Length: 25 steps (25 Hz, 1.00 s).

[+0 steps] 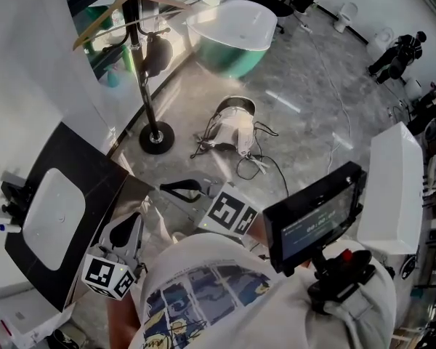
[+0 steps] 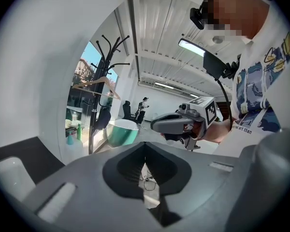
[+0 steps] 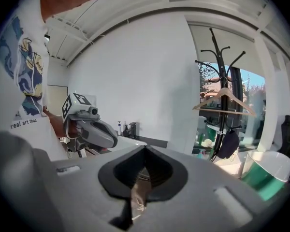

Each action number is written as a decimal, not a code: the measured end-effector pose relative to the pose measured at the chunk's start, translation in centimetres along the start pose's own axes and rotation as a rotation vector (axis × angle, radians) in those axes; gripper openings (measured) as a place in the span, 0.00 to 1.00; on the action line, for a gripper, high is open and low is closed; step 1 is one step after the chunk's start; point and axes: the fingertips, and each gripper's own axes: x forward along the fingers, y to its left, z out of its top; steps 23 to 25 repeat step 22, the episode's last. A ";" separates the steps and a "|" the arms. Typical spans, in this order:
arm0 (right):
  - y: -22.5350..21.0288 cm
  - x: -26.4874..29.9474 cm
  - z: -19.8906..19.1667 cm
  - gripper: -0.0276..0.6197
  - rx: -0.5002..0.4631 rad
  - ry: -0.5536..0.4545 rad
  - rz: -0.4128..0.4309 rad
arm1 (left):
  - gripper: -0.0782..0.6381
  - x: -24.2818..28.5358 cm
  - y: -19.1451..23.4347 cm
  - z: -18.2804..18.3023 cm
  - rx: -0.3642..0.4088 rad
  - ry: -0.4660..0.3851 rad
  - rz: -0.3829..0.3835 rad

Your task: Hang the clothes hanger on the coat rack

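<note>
A wooden clothes hanger (image 1: 131,4) hangs on the black coat rack (image 1: 142,78) at the far left of the room, by the window. In the left gripper view the hanger (image 2: 97,83) sits on the rack (image 2: 106,62). The right gripper view shows the hanger (image 3: 224,100) on the rack (image 3: 221,57) too. My left gripper (image 1: 125,230) is low at the left, shut with nothing in it. My right gripper (image 1: 182,189) is beside it near my body, shut and empty. Both are well away from the rack.
A dark bag (image 1: 154,55) hangs lower on the rack. A green bathtub (image 1: 232,31) stands behind it. A black counter with a white basin (image 1: 51,217) is at my left. A strapped device with cables (image 1: 236,129) lies on the floor. A white cabinet (image 1: 396,187) stands at the right.
</note>
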 end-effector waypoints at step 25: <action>-1.8 -1.1 -0.4 0.04 0.002 0.044 -0.012 | 0.11 2.3 -0.2 0.0 0.001 0.017 -0.021</action>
